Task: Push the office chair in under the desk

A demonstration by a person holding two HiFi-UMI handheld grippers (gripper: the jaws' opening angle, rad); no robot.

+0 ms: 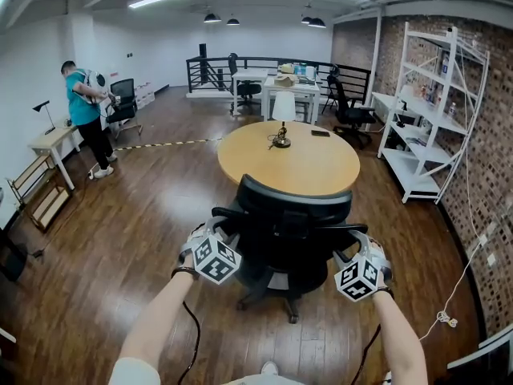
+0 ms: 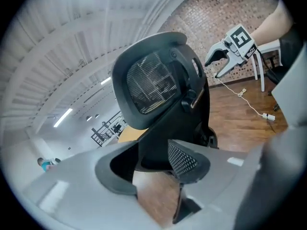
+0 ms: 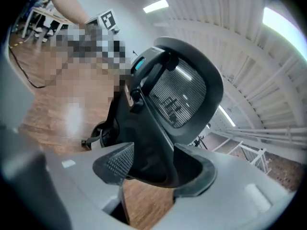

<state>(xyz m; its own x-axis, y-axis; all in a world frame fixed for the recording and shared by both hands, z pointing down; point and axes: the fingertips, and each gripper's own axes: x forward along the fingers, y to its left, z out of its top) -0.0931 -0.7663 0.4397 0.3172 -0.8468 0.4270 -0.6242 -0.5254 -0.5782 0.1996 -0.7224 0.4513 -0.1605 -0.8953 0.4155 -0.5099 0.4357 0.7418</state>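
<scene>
A black mesh-backed office chair [image 1: 292, 215] stands with its back to me, facing the round wooden table [image 1: 321, 171]. My left gripper [image 1: 215, 231] is at the chair's left armrest [image 1: 230, 213]. In the left gripper view the dark armrest fills the gap between the pads [image 2: 184, 159] of the left gripper [image 2: 151, 162], with the backrest [image 2: 153, 85] above. My right gripper [image 1: 361, 245] is at the right armrest [image 1: 353, 231]. The right gripper view shows that armrest touching both pads of the right gripper [image 3: 153, 164].
A small lamp [image 1: 280, 127] and a dark flat object [image 1: 320, 133] sit on the table. White shelving [image 1: 425, 119] lines the brick wall on the right. A person in a teal shirt [image 1: 82, 107] stands far left by a small desk [image 1: 52, 141]. A cable [image 1: 445, 319] lies on the floor.
</scene>
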